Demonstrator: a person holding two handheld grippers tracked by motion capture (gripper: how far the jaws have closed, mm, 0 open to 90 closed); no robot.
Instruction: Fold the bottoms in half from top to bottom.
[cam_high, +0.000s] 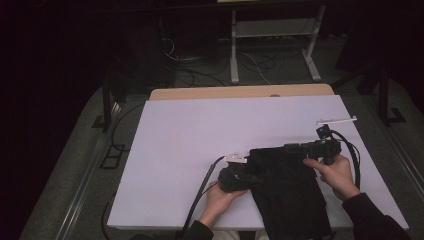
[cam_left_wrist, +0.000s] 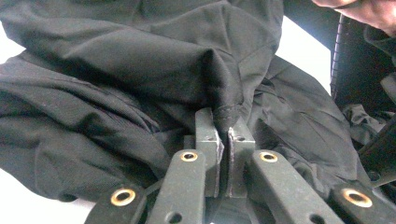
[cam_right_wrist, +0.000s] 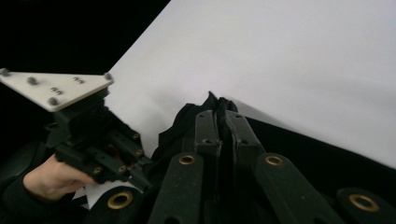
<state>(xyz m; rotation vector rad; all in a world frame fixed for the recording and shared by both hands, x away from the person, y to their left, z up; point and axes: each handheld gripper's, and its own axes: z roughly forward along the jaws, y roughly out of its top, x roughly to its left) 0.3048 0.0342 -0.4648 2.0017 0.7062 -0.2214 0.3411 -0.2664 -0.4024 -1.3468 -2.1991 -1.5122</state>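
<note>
Two grippers pinch one black cloth on the white table: left gripper clenched on its left edge fold, right gripper clenched on its far corner. Long axis runs toward the person; each hand is nearest its own side.

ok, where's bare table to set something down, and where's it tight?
Free: the white table from the far edge down to the black cloth, and the whole left half beside the left claw. Tight: the near right, where the cloth, the right claw, both hands and a white strip crowd together.
</note>
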